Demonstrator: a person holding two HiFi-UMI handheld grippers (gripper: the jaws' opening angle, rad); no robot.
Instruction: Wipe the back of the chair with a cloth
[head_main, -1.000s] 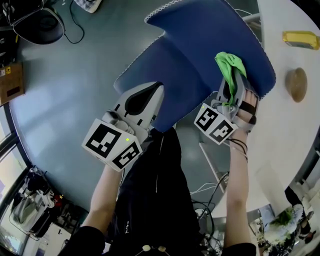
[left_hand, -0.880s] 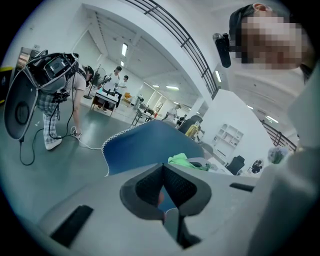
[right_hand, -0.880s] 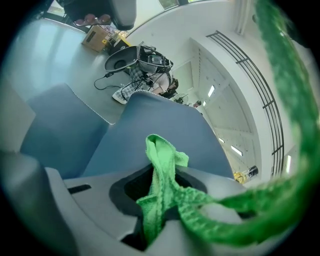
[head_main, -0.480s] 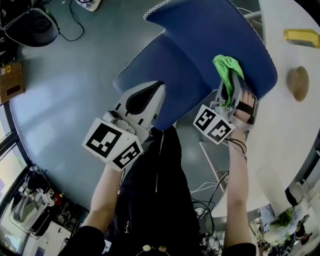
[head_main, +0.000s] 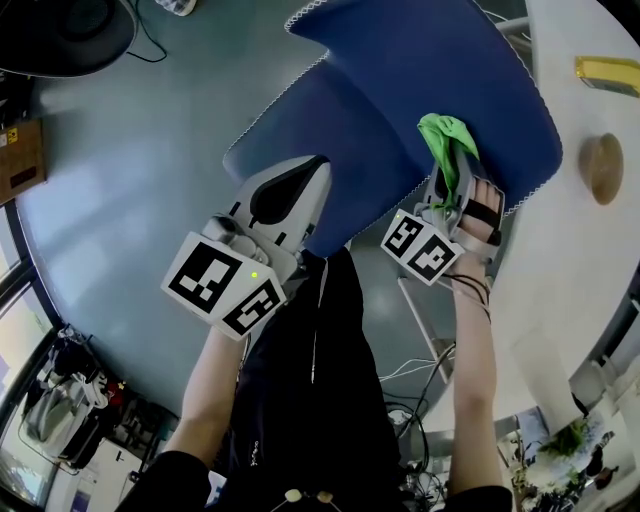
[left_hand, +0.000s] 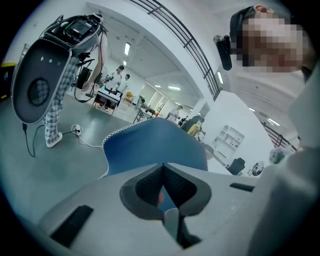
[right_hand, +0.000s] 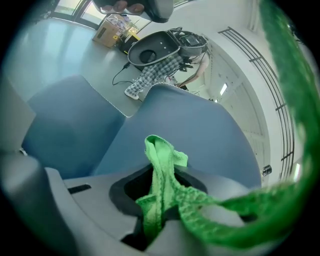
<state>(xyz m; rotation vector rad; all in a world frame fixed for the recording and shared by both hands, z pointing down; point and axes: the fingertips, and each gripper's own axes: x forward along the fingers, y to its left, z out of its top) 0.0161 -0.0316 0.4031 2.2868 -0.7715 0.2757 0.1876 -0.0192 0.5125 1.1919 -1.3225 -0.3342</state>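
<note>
Head view, cloth: green cloth (head_main: 447, 140) bunched right of centre, in front of the blue chair back (head_main: 420, 70); contact unclear.
Right gripper (head_main: 452, 185): fingers clenched on the cloth, a fold poking past their tips.
Left gripper (head_main: 305, 180): centre left, fingers closed together on nothing, over the chair seat (head_main: 300, 120).
Tabletop (head_main: 570, 270): white, along the right edge.

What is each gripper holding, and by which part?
Right gripper is shut on the cloth, pinching a bunched fold. Left gripper is shut, holding nothing.
</note>
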